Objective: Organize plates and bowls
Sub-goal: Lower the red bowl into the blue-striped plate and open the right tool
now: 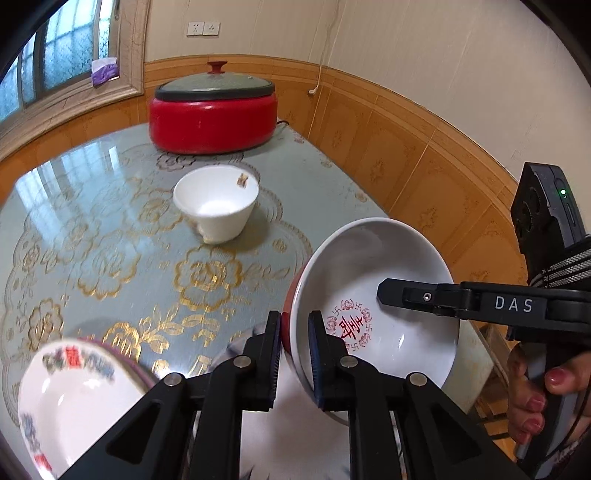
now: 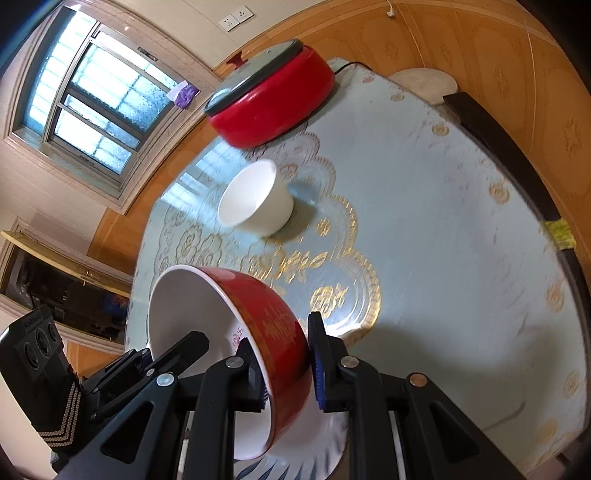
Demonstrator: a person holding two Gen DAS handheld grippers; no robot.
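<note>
Three bowls: plain white bowl [image 1: 216, 206] about mid tabletop [image 1: 110, 206]; red bowl [image 1: 373, 306], white inside, by the near edge; patterned bowl [image 1: 74, 398] by the near edge, further left. One plate [image 2: 325, 439], white with blue markings, at the near edge. One red pot [image 1: 212, 114] with one lid [image 1: 214, 83], at the far edge. Two grippers: left gripper [image 1: 295, 343], right gripper [image 2: 284, 354]. Two wall sockets [image 1: 203, 28]. One window [image 2: 96, 99]. One purple tissue pack [image 1: 105, 70] on the sill.
</note>
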